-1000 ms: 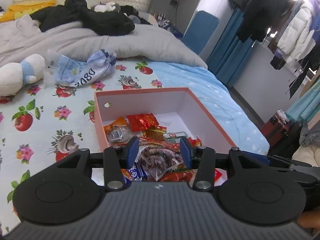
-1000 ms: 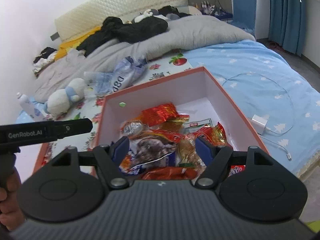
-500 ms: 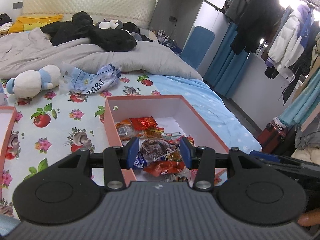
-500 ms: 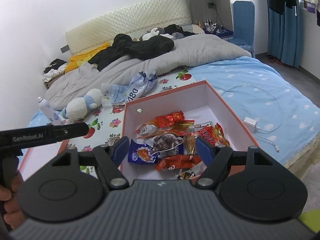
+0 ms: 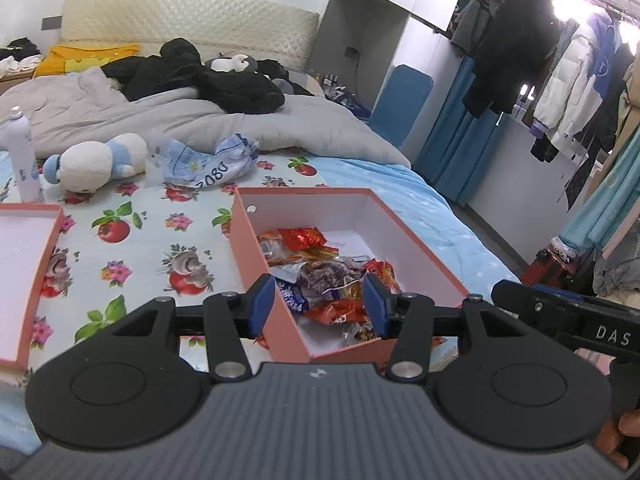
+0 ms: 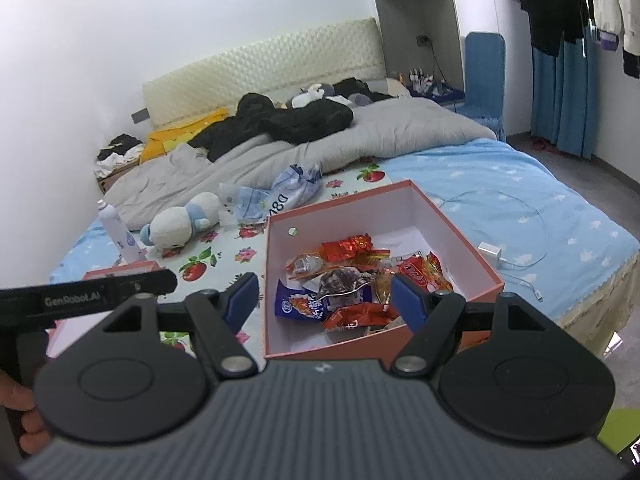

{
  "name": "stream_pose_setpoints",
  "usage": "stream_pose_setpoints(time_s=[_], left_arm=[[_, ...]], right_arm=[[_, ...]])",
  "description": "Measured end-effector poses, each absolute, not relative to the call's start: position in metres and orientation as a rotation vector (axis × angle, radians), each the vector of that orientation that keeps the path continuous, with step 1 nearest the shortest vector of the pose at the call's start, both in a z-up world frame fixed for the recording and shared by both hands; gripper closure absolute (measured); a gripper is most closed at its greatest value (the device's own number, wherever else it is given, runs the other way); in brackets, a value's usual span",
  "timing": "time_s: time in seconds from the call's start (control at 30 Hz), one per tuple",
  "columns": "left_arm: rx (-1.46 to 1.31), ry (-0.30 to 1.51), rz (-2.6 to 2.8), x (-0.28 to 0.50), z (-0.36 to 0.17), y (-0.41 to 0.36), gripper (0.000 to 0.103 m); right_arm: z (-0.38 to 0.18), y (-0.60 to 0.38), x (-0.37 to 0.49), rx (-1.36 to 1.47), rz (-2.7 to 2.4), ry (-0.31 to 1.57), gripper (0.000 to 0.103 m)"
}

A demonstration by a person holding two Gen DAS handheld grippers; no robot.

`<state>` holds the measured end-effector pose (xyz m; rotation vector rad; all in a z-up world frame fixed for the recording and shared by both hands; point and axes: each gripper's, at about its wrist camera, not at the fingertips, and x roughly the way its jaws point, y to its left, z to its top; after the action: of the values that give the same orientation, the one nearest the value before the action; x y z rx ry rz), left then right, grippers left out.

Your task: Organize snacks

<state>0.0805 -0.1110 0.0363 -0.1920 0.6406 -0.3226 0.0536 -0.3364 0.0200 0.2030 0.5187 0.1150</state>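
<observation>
2 claws gaping, empty: left gripper (image 5: 319, 306) freshly widened, right gripper (image 6: 324, 300) wide. Hovering above salmon-pink cardboard box (image 6: 460, 240), foil snack packets (image 6: 352, 276) heaped at 6 o'clock, presumably gathered for tidiness.

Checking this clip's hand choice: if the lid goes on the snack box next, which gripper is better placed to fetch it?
Probably the left gripper: the lid lies on its side of the snack box; both grippers are open and empty.
</observation>
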Motion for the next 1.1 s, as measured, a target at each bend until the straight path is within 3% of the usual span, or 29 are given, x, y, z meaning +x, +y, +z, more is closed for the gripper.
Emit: stream_pose_setpoints(time_s=[0.9, 1.1], left_arm=[[-0.191, 0.673, -0.275, 0.059, 0.022, -0.108, 0.046], [-0.176, 0.667, -0.271, 0.064, 0.024, -0.109, 0.041]], right_arm=[[0.009, -0.330, 0.036, 0.230, 0.075, 0.508, 0.028], [0.008, -0.331, 0.036, 0.228, 0.074, 0.510, 0.028]])
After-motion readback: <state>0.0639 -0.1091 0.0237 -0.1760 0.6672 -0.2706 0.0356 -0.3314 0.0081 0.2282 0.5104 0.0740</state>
